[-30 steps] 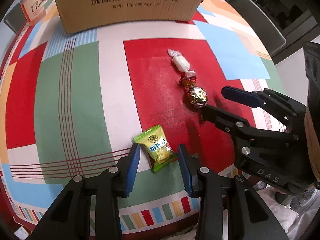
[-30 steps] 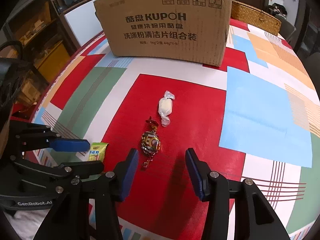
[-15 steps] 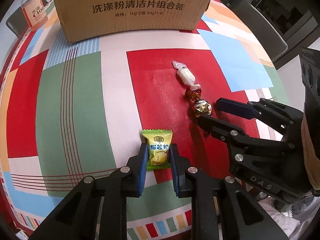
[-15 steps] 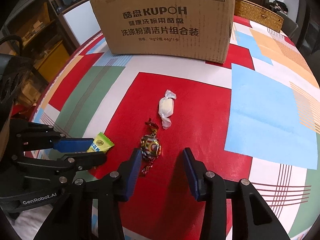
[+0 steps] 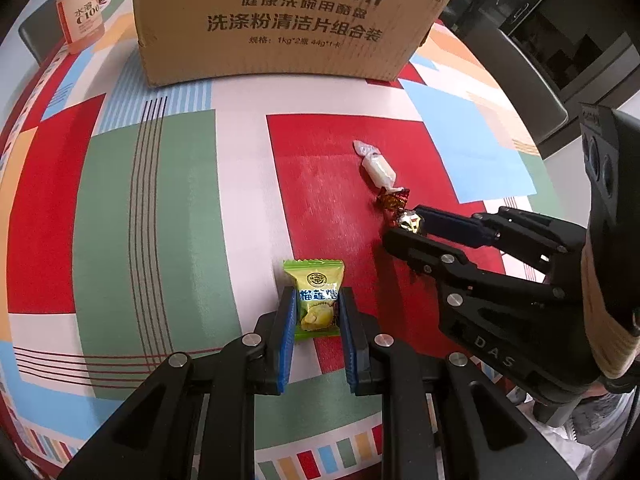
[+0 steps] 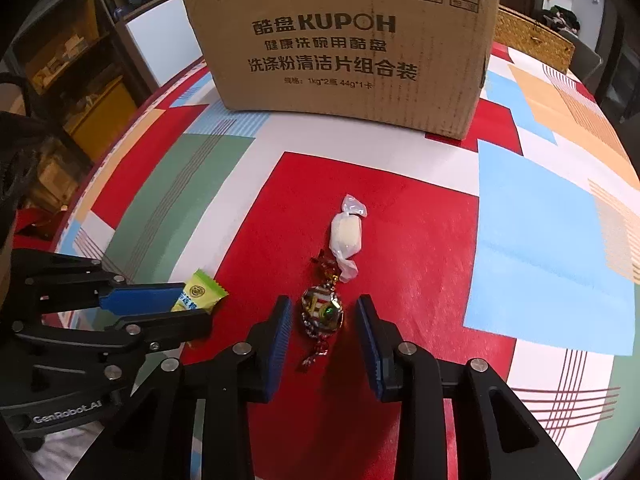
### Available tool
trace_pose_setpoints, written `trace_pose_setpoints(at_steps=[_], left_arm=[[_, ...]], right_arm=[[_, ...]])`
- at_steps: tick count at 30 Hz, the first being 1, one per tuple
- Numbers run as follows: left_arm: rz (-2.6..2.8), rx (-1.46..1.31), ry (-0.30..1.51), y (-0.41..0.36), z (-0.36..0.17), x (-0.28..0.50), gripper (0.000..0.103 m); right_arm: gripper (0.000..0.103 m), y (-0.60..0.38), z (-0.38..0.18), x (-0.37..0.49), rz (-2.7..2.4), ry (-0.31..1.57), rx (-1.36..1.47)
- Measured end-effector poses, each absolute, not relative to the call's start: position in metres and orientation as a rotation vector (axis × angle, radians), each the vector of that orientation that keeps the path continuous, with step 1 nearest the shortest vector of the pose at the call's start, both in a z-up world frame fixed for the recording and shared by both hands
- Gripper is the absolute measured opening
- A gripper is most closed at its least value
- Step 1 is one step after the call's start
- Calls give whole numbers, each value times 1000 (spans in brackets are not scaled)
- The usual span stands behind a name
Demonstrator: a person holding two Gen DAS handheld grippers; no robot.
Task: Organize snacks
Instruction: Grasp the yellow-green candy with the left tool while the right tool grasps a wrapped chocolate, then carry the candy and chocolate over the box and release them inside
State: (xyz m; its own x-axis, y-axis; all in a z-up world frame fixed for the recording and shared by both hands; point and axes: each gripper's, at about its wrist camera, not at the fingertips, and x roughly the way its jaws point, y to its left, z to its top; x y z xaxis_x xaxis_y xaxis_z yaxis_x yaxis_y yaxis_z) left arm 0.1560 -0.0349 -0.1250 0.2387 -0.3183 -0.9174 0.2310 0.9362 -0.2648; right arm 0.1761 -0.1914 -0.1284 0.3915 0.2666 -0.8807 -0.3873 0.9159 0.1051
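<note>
Left gripper (image 5: 316,312) clamps the green candy (image 5: 316,300), its jaws pressing the sides; long axis runs 12 to 6. Right gripper (image 6: 322,320), jaws closing, narrowly straddles the foil candy (image 6: 322,312) without contact. White candy (image 6: 346,236) lies at 12 on the desk (image 6: 540,240)

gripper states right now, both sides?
Left tongs: shut on the green candy packet.
Right tongs: have just been closing around the foil-wrapped candy, but the pads don't press on it yet, so open.
</note>
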Motion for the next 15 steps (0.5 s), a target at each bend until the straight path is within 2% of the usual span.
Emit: trace_pose_setpoints(at_steps=[2,15], left_arm=[[-378,-82,1265,-33,-123,156,21],[-388,-76,1124,-23,-88,161,21]], right_arm=[[22,-190,-128,177,414,1097,-127],[22,-193,-92,173,388,1034,-82]])
